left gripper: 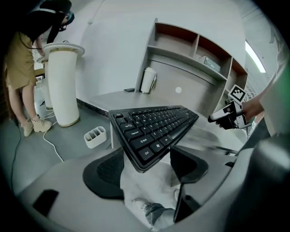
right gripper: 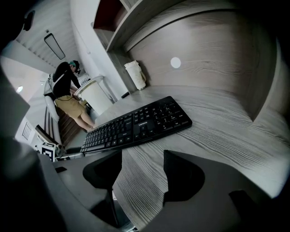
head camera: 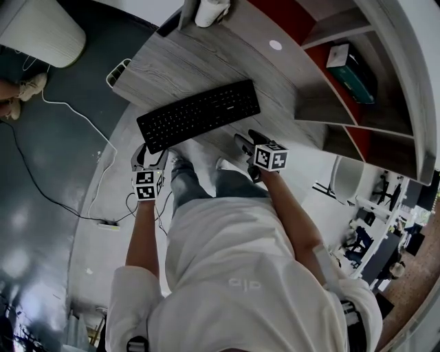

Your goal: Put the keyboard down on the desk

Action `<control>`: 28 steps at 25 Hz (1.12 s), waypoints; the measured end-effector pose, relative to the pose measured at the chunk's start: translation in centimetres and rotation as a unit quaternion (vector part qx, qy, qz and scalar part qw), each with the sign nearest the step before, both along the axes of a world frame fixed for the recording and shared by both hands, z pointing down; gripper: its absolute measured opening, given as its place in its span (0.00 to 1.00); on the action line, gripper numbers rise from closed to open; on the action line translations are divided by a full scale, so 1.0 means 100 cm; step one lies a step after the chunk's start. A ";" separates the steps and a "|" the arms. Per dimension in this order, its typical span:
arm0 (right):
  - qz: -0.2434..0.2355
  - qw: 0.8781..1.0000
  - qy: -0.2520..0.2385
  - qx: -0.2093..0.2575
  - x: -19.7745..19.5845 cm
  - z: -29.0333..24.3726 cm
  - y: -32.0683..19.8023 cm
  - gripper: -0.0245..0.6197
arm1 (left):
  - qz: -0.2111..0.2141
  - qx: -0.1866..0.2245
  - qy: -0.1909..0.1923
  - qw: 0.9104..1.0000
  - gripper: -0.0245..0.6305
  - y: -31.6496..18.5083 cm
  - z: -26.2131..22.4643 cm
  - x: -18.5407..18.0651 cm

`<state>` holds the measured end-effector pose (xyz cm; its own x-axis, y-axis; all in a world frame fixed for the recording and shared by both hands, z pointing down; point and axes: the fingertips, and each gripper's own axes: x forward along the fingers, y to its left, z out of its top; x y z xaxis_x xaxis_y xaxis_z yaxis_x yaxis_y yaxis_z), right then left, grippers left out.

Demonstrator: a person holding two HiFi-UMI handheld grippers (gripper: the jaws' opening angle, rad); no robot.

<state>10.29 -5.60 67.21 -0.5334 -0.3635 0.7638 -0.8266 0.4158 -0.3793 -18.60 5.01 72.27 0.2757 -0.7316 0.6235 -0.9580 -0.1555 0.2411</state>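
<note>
The black keyboard [head camera: 199, 113] lies flat on the grey wood desk [head camera: 192, 65], its left corner sticking out past the desk's front edge. My left gripper [head camera: 151, 155] is open just below that corner. In the left gripper view the corner [left gripper: 140, 156] hangs between the wide jaws of my left gripper [left gripper: 147, 171], and neither pad touches it. My right gripper [head camera: 248, 141] is open and empty at the desk's front edge, near the keyboard's right end. The right gripper view has the keyboard [right gripper: 140, 124] a little beyond my right gripper [right gripper: 142, 174].
Shelves [head camera: 357, 103] holding a teal box [head camera: 350, 72] rise at the desk's right. A white cup [head camera: 210, 10] stands at the back. On the floor to the left are a white organizer [head camera: 118, 71], a white bin [left gripper: 63, 84], cables [head camera: 69, 110] and a standing person [left gripper: 18, 68].
</note>
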 end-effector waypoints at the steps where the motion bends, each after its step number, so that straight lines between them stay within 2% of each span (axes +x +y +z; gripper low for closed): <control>1: 0.004 1.000 -0.001 -0.001 0.002 0.000 0.000 0.50 | 0.000 -0.002 0.000 1.000 0.54 0.000 0.000 0.000; 7: 0.024 1.000 -0.003 -0.004 0.014 0.002 0.002 0.50 | -0.003 -0.012 -0.005 1.000 0.52 0.001 -0.002 -0.001; 13: 0.034 0.999 -0.003 -0.007 0.020 0.004 0.002 0.50 | -0.009 0.001 -0.007 1.000 0.50 0.001 -0.007 0.000; 18: 0.034 0.999 -0.001 -0.010 0.020 0.007 0.002 0.50 | 0.015 0.033 -0.006 0.999 0.46 -0.018 -0.027 0.010; 24: 0.031 0.999 -0.001 -0.010 0.017 0.004 0.003 0.50 | 0.033 0.027 -0.007 0.999 0.44 -0.050 -0.019 0.023; 25: 0.032 0.999 -0.001 -0.010 0.017 0.004 0.003 0.50 | 0.032 0.035 -0.016 0.999 0.39 -0.056 -0.022 0.022; 26: 0.034 0.999 0.000 -0.010 0.019 0.004 0.003 0.50 | 0.033 0.048 -0.027 0.998 0.21 -0.063 -0.026 0.021; 27: 0.036 0.999 0.001 -0.010 0.022 0.004 0.004 0.50 | 0.042 0.059 -0.037 0.997 0.13 -0.071 -0.030 0.023; 28: 0.039 0.999 0.001 -0.010 0.025 0.004 0.004 0.50 | 0.055 0.063 -0.045 0.995 0.13 -0.079 -0.033 0.027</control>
<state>12.78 -5.24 67.66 -0.5015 -0.3884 0.7731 -0.8575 0.3416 -0.3847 -15.88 -2.92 69.00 0.3061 -0.7733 0.5553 -0.9501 -0.2848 0.1271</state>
